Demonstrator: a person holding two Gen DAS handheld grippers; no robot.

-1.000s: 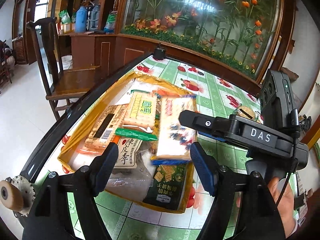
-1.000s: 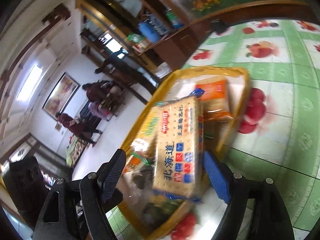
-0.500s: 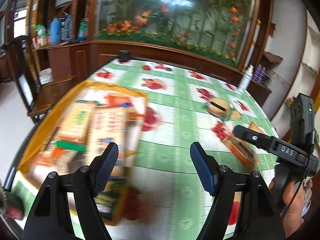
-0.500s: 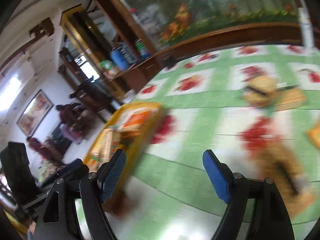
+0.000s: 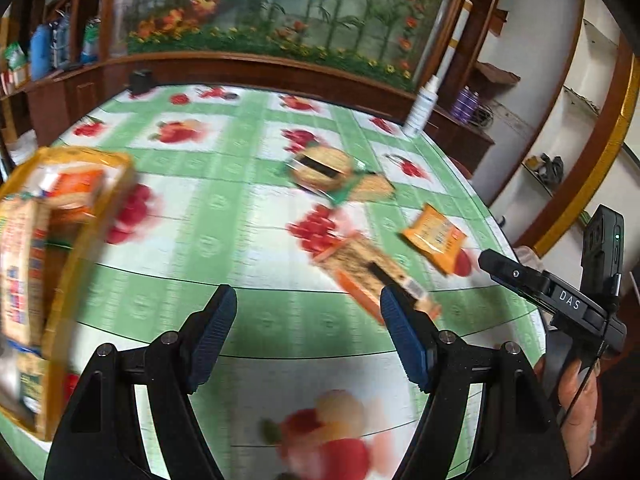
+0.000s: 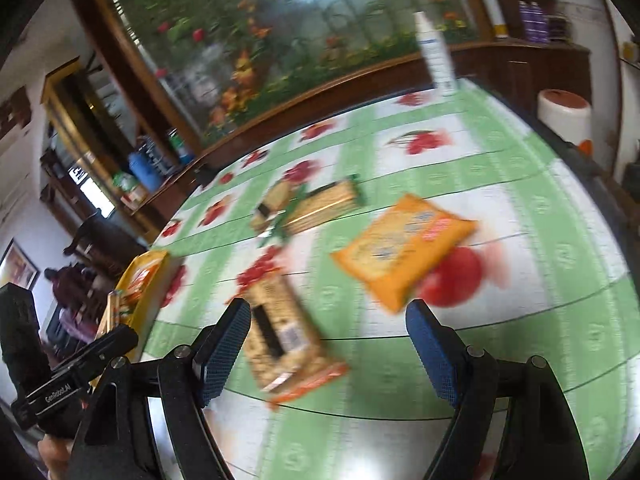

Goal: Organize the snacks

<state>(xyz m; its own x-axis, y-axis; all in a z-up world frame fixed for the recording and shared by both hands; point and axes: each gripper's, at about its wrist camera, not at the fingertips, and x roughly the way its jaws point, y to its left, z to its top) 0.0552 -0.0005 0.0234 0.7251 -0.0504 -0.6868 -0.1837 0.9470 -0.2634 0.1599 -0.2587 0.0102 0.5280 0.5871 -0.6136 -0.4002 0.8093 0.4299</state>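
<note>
Orange packet (image 6: 404, 249) (blurred) beyond right tool (image 6: 328, 346).

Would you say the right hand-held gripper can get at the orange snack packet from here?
Probably yes: the right hand-held gripper is open and empty, and the orange snack packet lies flat on bare tablecloth, nothing on top.

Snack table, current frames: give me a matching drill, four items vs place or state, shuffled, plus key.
Items:
1. yellow tray
2. orange packet
3. white spray bottle
4. right tool

Place or state:
A. upright at the table's far edge
B. open, nothing between its jaws
C. lying flat on the tablecloth, outside the tray
D. at the table's left edge, holding snack packs

Pairs: 1-D, 2-C, 3-A, 4-B
</note>
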